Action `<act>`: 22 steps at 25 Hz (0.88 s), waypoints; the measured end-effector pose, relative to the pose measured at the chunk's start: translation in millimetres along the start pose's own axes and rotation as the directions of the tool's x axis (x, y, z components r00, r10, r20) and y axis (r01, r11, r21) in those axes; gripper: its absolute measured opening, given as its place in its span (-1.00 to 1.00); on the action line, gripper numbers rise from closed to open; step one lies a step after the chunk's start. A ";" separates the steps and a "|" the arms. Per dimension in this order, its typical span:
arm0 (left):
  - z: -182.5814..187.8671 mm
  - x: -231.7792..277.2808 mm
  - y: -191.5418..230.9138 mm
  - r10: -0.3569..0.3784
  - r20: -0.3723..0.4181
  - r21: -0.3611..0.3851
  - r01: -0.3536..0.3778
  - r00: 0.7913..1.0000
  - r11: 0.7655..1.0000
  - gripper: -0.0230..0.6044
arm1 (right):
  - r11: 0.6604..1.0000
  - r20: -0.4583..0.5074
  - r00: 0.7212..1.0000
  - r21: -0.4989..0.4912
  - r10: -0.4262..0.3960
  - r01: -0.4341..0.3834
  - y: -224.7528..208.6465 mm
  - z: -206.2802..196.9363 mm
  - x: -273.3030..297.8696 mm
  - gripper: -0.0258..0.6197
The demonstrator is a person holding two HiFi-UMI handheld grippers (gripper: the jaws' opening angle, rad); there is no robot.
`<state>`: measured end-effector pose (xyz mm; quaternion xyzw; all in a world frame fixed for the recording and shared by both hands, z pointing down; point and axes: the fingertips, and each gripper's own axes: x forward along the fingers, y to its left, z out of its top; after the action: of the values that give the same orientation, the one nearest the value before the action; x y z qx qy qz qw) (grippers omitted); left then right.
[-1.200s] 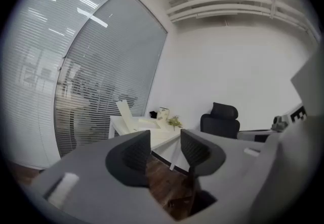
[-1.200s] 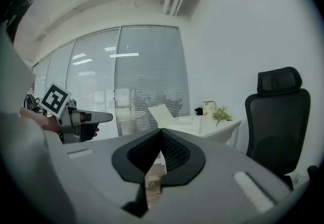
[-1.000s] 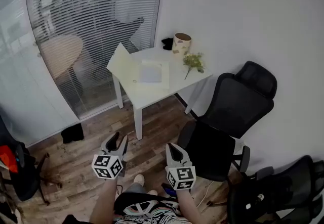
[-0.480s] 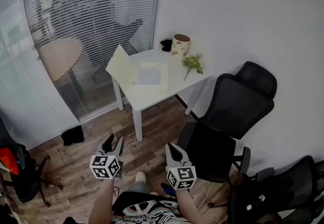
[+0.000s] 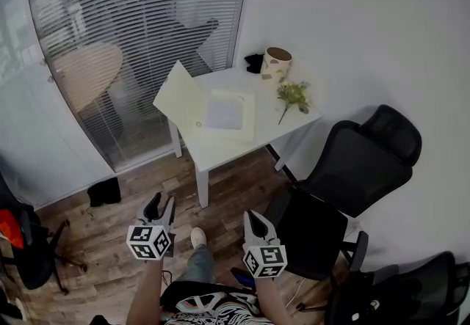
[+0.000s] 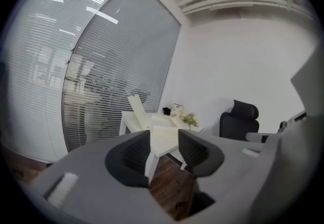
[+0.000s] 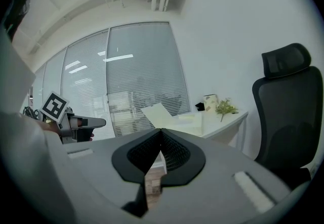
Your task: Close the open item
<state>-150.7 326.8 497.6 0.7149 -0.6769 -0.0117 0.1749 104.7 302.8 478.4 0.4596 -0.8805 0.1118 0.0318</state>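
Observation:
The open item is a pale cream folder-like case (image 5: 224, 112) lying on a small white table (image 5: 220, 149), its lid (image 5: 180, 92) propped up at the left. It also shows in the left gripper view (image 6: 137, 112) and the right gripper view (image 7: 159, 114). Both grippers hang low over the wood floor, well short of the table. My left gripper (image 5: 161, 210) (image 6: 164, 149) is open with nothing between the jaws. My right gripper (image 5: 253, 220) (image 7: 161, 139) is shut and empty.
A cup (image 5: 277, 63), a dark object (image 5: 254, 61) and a green sprig (image 5: 294, 95) sit at the table's far end. A black office chair (image 5: 352, 169) stands right of the table, another (image 5: 396, 294) at bottom right. A blind-covered glass wall (image 5: 110, 37) runs along the left. A black item (image 5: 103, 191) lies on the floor.
The view has shifted a little, so the table sits slightly right and lower. Both grippers have sunk in the frame, and a foot has stepped forward between them. Jaws are unchanged.

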 end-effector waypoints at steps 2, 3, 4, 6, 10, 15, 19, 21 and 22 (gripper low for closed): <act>2.0 28.8 13.2 0.014 -0.009 -0.007 -0.014 1.000 1.000 -0.26 | 1.000 -0.018 1.000 0.000 0.007 -0.007 -9.3 -2.8 29.5 -0.92; 4.3 45.0 19.5 0.019 -0.013 -0.009 -0.019 1.000 1.000 -0.26 | 1.000 -0.028 1.000 0.001 0.008 -0.007 -15.5 -3.4 45.5 -0.92; 7.0 61.8 25.9 0.023 -0.019 -0.009 -0.023 1.000 1.000 -0.26 | 1.000 -0.037 0.999 0.003 0.006 -0.006 -22.3 -3.3 61.8 -0.92; 12.1 95.3 39.6 0.028 -0.035 -0.008 -0.028 0.999 1.000 -0.26 | 1.000 -0.055 0.998 0.007 -0.004 0.005 -35.7 -2.4 93.5 -0.92; 21.2 156.1 67.1 0.030 -0.075 -0.020 -0.032 0.997 0.999 -0.26 | 0.999 -0.091 0.995 0.009 -0.040 0.041 -61.3 2.9 153.0 -0.92; 30.3 223.4 98.1 0.035 -0.108 -0.030 -0.038 0.994 0.999 -0.26 | 0.997 -0.117 0.991 0.009 -0.072 0.073 -86.3 7.0 217.4 -0.92; 33.1 259.8 114.9 0.027 -0.130 -0.031 -0.031 0.991 0.999 -0.26 | 0.995 -0.126 0.988 0.011 -0.094 0.096 -98.6 7.7 254.5 -0.92; 34.7 273.2 123.3 0.025 -0.134 -0.037 -0.030 0.991 0.999 -0.26 | 0.995 -0.124 0.987 0.000 -0.099 0.100 -100.9 10.3 269.2 -0.92; 35.5 278.5 126.4 0.024 -0.135 -0.043 -0.030 0.991 0.999 -0.26 | 0.995 -0.123 0.987 -0.008 -0.102 0.102 -102.0 12.1 274.5 -0.92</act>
<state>-258.3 45.0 559.1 0.7009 -0.6726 0.0237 0.2363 30.6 23.5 527.3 0.4963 -0.8522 0.1377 0.0923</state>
